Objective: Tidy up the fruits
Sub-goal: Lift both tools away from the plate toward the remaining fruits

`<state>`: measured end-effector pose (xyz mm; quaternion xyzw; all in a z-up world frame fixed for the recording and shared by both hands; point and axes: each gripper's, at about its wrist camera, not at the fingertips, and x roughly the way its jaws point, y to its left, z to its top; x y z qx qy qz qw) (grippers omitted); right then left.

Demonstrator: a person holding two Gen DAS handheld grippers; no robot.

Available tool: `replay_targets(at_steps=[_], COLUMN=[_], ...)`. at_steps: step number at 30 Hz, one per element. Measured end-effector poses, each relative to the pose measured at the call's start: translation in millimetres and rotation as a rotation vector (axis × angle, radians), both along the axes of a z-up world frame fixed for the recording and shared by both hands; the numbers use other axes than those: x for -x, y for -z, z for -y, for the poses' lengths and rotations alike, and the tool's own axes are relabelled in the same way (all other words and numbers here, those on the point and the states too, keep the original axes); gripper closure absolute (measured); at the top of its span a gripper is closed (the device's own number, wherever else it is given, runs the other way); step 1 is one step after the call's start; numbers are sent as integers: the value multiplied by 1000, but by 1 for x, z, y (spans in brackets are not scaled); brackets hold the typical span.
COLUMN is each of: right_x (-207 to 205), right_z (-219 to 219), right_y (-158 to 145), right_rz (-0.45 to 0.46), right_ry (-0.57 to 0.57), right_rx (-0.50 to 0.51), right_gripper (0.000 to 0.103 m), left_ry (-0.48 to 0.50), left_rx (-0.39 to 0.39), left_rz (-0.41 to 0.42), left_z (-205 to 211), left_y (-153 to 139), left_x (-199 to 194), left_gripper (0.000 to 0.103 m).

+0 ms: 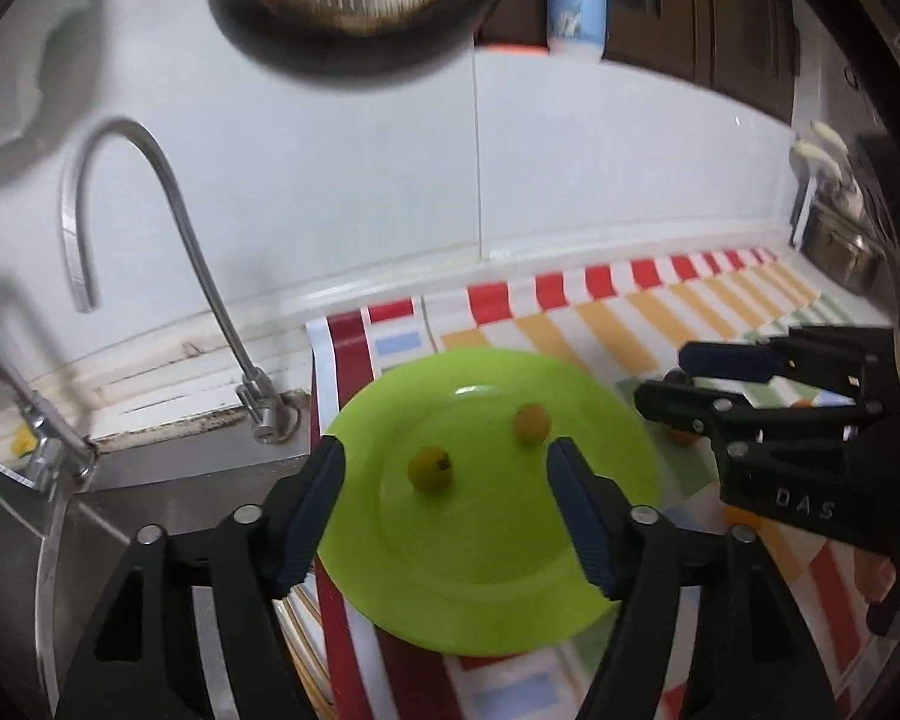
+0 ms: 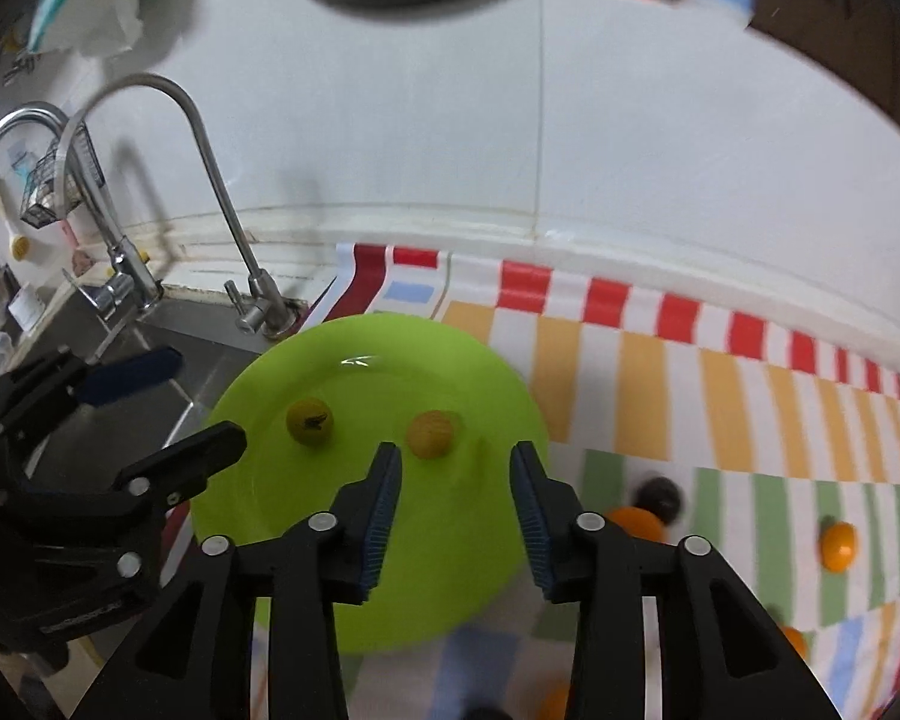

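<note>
I am hovering both released, empty: left hand-held gripper [image 1: 444,468] and right hand-held gripper [image 2: 456,468] over two fruits on the green plate [image 2: 450,588]; next, the orange fruit [image 2: 838,546] right of mine.

A: What's on the green plate [image 2: 462,588]?
B: Two small round fruits near mid-frame, apart: a yellow-green fruit [image 2: 309,420] with a dark mark on the left, a plain orange-yellow fruit [image 2: 430,433] to its right.
A: Any others?
B: At lower right, an orange fruit [image 2: 838,546] on the striped cloth [image 2: 642,384], and a dark fruit [image 2: 660,497] touching another orange one.
</note>
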<state>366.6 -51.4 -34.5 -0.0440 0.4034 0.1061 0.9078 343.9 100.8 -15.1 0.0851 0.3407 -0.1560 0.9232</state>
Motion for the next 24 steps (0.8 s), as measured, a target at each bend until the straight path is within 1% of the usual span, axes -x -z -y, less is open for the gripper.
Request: replay_targets(at_steps=[4, 6, 7, 10, 12, 13, 16, 17, 20, 24], right_x=[25, 38, 44, 62, 74, 78, 93, 98, 109, 125], right_z=[18, 29, 33, 49, 60, 65, 82, 88, 102, 117], right_y=[-17, -25, -28, -39, -46, -48, -58, -62, -68, -71], right_rz=[50, 73, 83, 112, 127, 131, 163, 172, 183, 205], right_ry=[1, 2, 1, -9, -18, -17, -23, -26, -27, 26], right_rx=[2, 3, 1, -5, -14, -11, -12, -9, -18, -22], right_gripper=[64, 57, 51, 50, 42, 40, 40, 40, 34, 34], left_ry=[-66, -112, -128, -170, -196, -209, -244, -251, -247, -211], left_rx=[43, 60, 66, 79, 94, 96, 80, 80, 75, 67], left_rz=[35, 45, 49, 48, 45, 50, 71, 77, 105, 121], left_z=[9, 15, 19, 32, 42, 46, 58, 62, 74, 85], left_y=[-15, -21, -24, -30, -34, -37, -45, -48, -52, -53], left_x=[24, 37, 43, 63, 75, 81, 98, 102, 116, 127], left_gripper=[28, 25, 24, 22, 22, 22, 22, 22, 16, 16])
